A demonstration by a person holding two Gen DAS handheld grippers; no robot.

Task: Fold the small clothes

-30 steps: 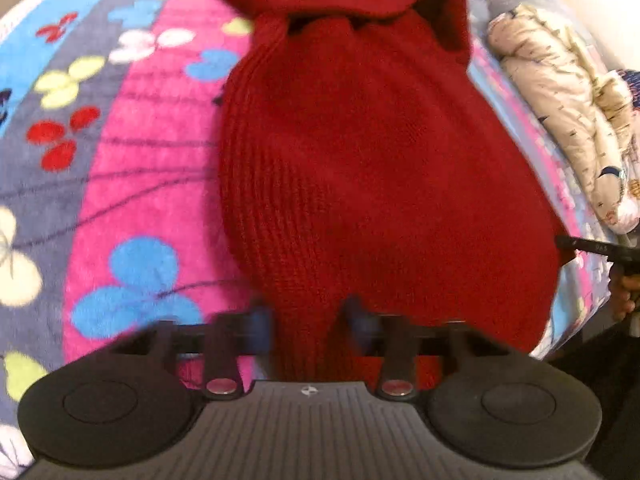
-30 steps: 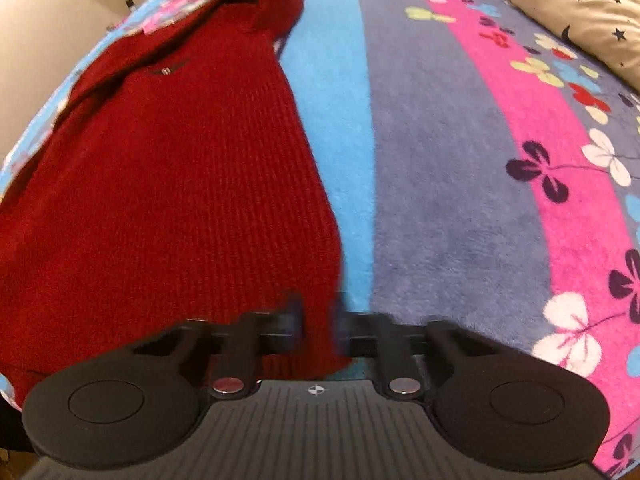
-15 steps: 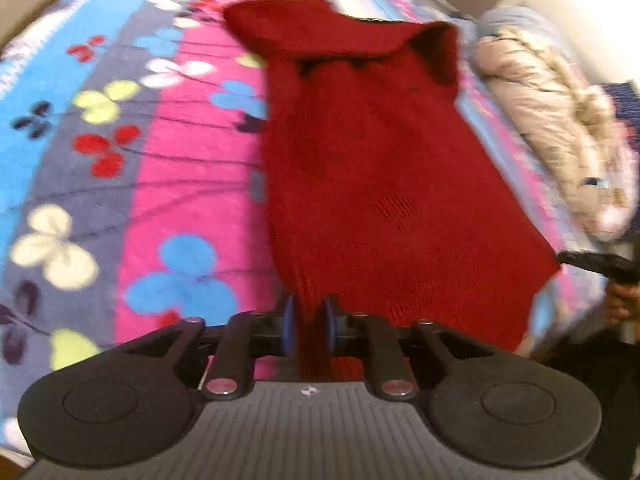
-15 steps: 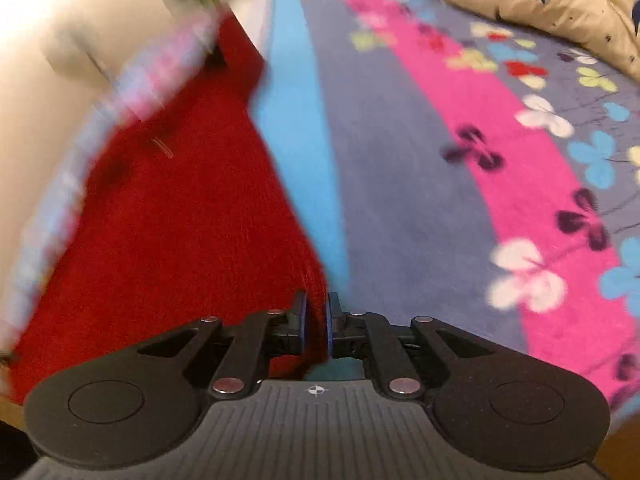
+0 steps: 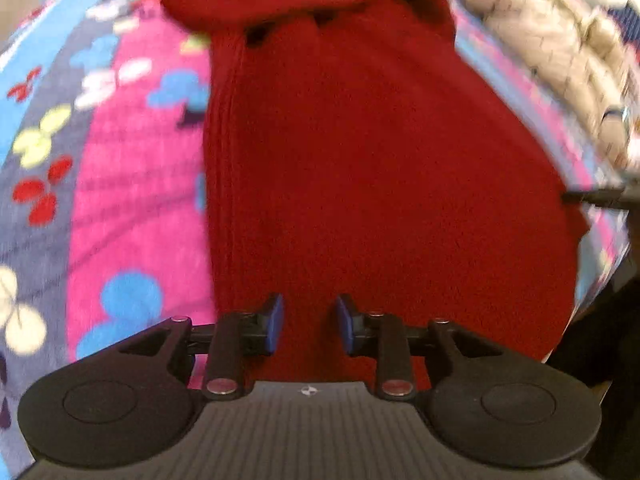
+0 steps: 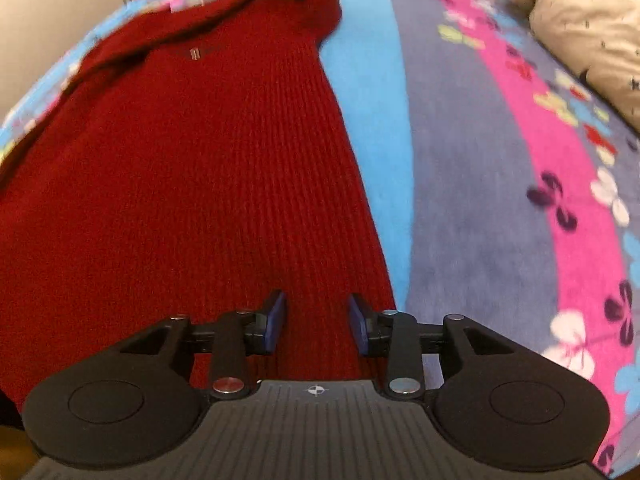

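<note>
Fingers (image 5: pixel 276 322) on the left gripper (image 5: pixel 309 322) have just been spread, and the same is seen on the right gripper (image 6: pixel 318 322) — no pads pressing cloth now. Between both pairs the red sweater (image 5: pixel 380 160) is laid flat on the flowered bed (image 6: pixel 480 200) — released, probably ready for another fold.

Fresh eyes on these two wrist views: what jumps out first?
The dark red knit sweater dominates both views, spread flat on a loud striped blanket with flower prints. The left gripper and right gripper sit over its near edge, jaws having just opened, blue pads clear of the knit between them. A beige patterned quilt is bunched at the far right.
</note>
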